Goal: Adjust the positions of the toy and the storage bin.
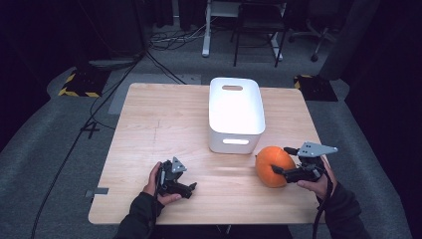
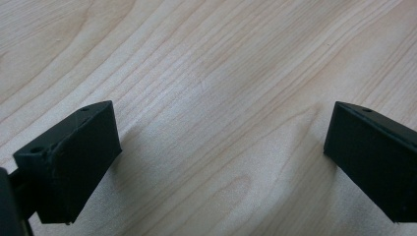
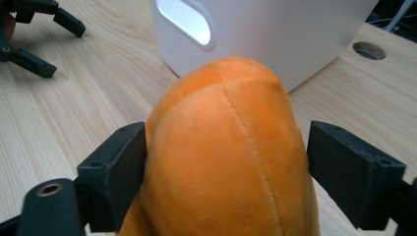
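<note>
Item: orange plush pumpkin [image 1: 272,166], soft, seamed, resting on the wooden table [image 1: 164,124] at its right near side, just in front of the near right corner of the white bin [image 1: 235,113].

Item: right gripper [image 1: 289,162], held in the person's right hand [image 1: 318,183]. Its jaws straddle the pumpkin from the right; in the right gripper view the left jaw touches the plush [image 3: 231,152] and the right jaw stands a sliver off it. Not yet clamped, so I count it open around the toy.

Item: left gripper [image 1: 190,185], held in the person's left hand [image 1: 158,186] low over the table at the left near side, well apart from the pumpkin. Jaws wide, nothing between them but bare wood [image 2: 216,98].

Risks, as I judge them:
- The plush is round and yielding; a squeeze on the bulge rather than across the middle could let it squirt out forward toward the bin wall.
- One jaw meeting first may push the toy sideways before the other catches it.
- A shallow bite could hold only fabric, and the pumpkin may sag or drop on lifting.
- The bin stands close; a low carry could knock its rim.
</note>
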